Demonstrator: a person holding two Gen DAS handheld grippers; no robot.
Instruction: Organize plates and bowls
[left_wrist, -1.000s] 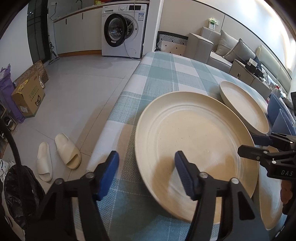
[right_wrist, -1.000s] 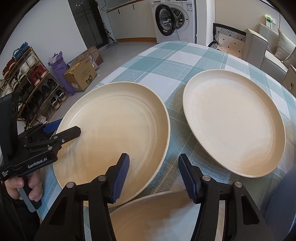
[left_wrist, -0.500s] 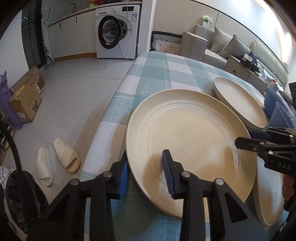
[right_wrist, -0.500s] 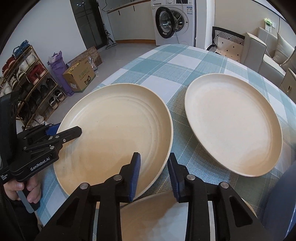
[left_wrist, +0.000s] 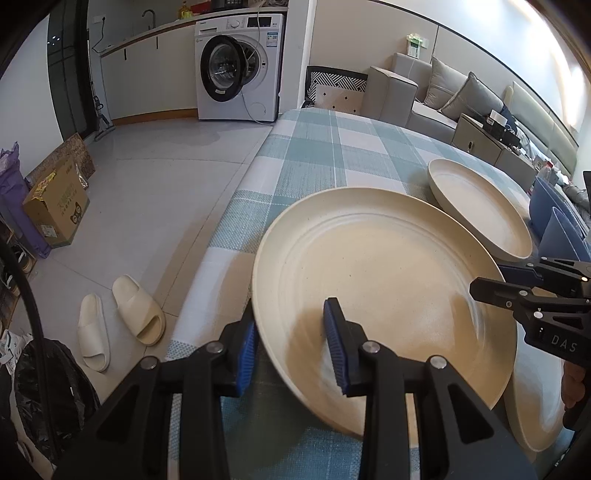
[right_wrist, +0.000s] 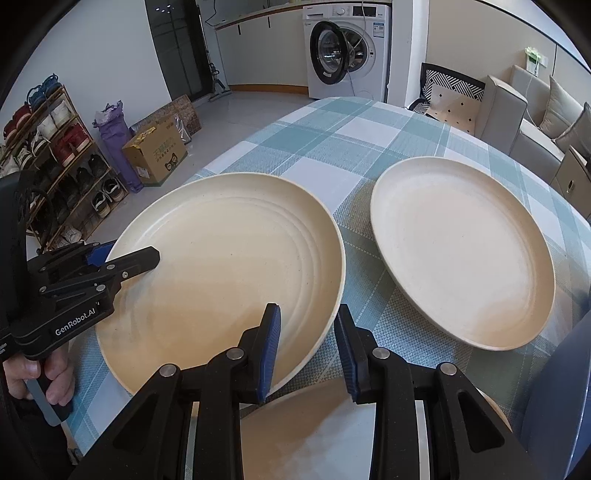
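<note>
Clamping opposite rims of the big cream plate (left_wrist: 384, 306): left hand-held gripper (left_wrist: 291, 347) on its left edge, right hand-held gripper (right_wrist: 306, 347) on its right, both jaws just closed onto it. Plate lies betw. them on tabletop (right_wrist: 354, 147), 2nd plate (right_wrist: 461, 254) beyond right one.

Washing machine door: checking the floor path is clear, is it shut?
No, the white washing machine's round door hangs swung open.

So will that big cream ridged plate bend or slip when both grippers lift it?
The big cream ridged plate looks rigid, so it probably stays flat. Its smooth surface could slip, though the left gripper and right gripper clamp opposite rims, which should steady it.
</note>
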